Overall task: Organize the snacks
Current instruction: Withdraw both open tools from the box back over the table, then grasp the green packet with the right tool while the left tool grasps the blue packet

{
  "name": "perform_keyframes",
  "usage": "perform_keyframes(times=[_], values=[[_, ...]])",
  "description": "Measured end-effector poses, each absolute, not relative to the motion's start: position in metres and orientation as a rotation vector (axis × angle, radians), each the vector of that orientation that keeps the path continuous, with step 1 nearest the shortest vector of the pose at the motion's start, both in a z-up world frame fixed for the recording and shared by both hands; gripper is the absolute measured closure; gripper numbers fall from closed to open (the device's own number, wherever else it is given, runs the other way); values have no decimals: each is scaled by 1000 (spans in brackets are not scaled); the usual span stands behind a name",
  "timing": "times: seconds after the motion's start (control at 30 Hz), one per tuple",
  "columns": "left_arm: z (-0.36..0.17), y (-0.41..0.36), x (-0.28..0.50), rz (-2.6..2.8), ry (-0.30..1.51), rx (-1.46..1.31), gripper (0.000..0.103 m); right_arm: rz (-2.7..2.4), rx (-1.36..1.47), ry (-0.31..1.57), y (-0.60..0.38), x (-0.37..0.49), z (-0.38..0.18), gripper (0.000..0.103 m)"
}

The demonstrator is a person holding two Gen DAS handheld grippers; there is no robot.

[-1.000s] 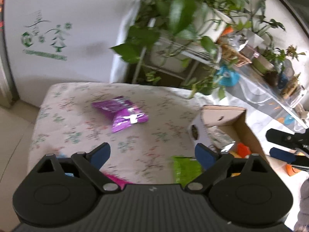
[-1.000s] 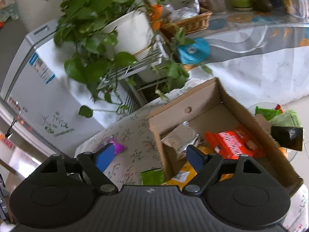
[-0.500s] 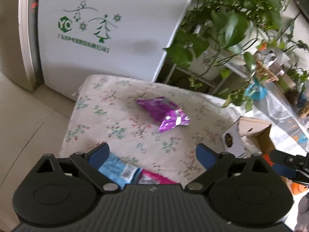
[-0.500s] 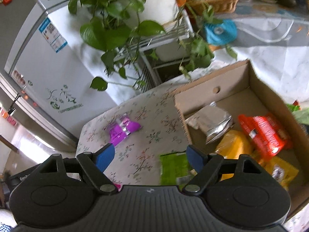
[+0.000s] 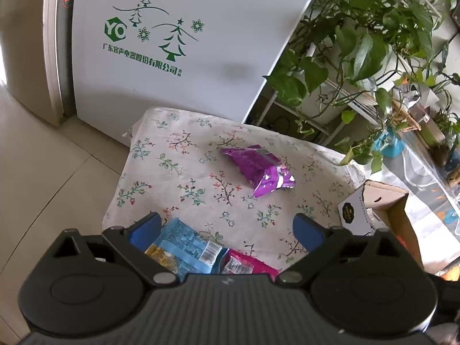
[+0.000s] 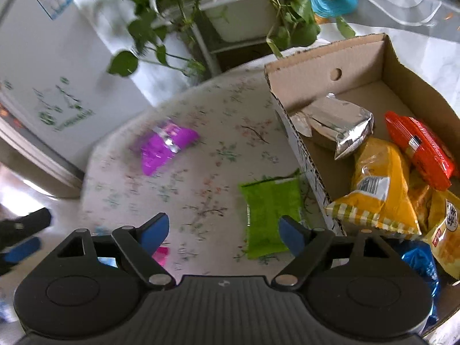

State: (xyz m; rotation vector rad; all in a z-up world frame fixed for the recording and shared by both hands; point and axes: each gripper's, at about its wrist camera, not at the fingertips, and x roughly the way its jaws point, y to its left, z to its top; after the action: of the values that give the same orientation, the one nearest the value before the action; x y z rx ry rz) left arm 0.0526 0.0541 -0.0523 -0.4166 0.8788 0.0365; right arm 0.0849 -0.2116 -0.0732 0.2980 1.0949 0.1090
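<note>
Cardboard box (image 6: 325, 57): counter's right edge, stiff, already holding packets.
Green packet (image 6: 270, 210): flat beside box; light, slippery film; pinch an edge seam.
Purple packet (image 5: 258, 169): mid-counter, puffy, crushable.
Left gripper (image 5: 227, 227), right gripper (image 6: 222, 227): jaws wide, empty.

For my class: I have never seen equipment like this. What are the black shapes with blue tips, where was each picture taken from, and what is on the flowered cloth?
Each picture comes from a camera mounted on a hand-held tool, one per hand. The left gripper and right gripper have blue-tipped fingers, spread open, holding nothing. On the tablecloth lie a purple packet, a blue packet and a pink packet; the right view adds a green packet. The cardboard box already holds several snacks.
</note>
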Motion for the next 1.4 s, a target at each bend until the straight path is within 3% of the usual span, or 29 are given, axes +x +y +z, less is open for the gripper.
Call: perform_keyframes(times=[0.33, 0.57, 0.73, 1.23, 1.4], values=[[-59, 64, 54, 70, 904, -421, 6, -74, 162, 1135, -179, 99, -110, 14], [-60, 68, 52, 66, 905, -417, 6, -112, 75, 1118, -157, 106, -123, 5], [-61, 77, 52, 98, 898, -433, 6, 46, 140, 1128, -139, 99, -111, 6], [-92, 64, 67, 142, 1005, -409, 6, -140, 223, 1147, -166, 111, -129, 6], [-110, 56, 75, 197, 1055, -424, 5, -119, 133, 1112, -157, 110, -126, 29]])
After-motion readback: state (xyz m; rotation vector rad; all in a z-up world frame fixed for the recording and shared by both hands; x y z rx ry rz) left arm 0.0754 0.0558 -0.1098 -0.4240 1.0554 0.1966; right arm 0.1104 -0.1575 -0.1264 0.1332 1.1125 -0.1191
